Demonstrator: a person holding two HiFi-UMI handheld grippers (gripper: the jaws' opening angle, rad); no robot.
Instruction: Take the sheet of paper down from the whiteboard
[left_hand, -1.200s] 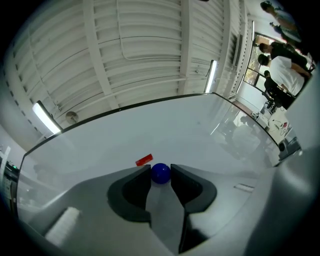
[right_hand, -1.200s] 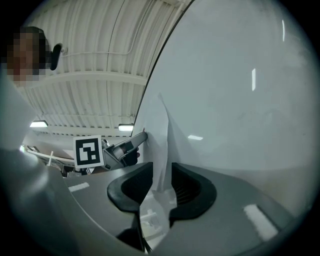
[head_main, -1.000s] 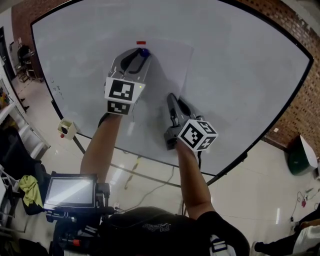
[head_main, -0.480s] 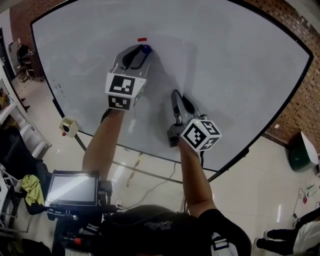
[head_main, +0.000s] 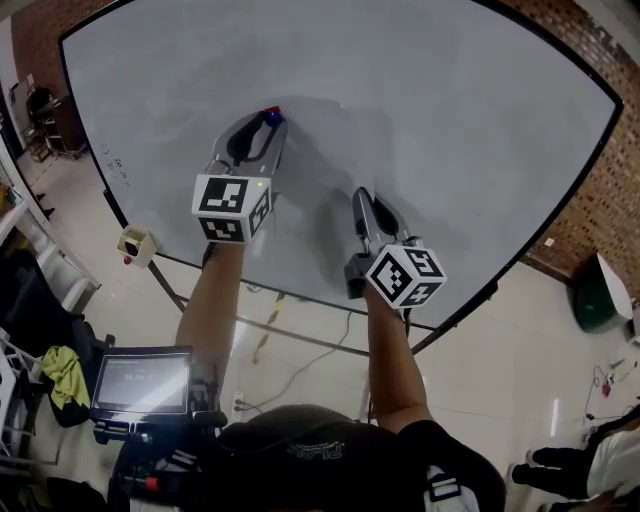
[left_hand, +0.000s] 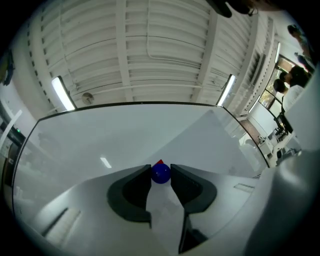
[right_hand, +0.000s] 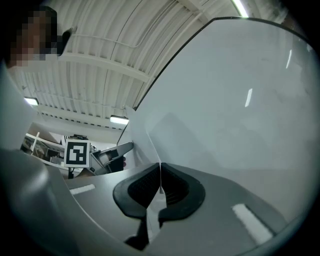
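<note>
My left gripper (head_main: 268, 118) is shut on a round blue magnet (head_main: 272, 118) close against the whiteboard (head_main: 480, 120). In the left gripper view the blue magnet (left_hand: 160, 173) sits between the fingertips, with a small red piece (left_hand: 159, 162) just behind it. The white sheet of paper (head_main: 325, 150) hangs between the two grippers, hard to tell from the board. My right gripper (head_main: 358, 195) is shut on the sheet's lower edge. In the right gripper view the paper (right_hand: 150, 135) rises edge-on out of the closed jaws and bends away from the board.
The whiteboard stands on a wheeled frame (head_main: 300, 335) above a glossy tiled floor. A small box (head_main: 133, 243) sits at the board's left foot and a tablet screen (head_main: 140, 383) is near my body. A brick wall (head_main: 600, 190) and a green object (head_main: 590, 305) lie to the right.
Both grippers have come down the board. The blue magnet has moved down with the left gripper, and the right gripper has drawn the paper's edge lower.
</note>
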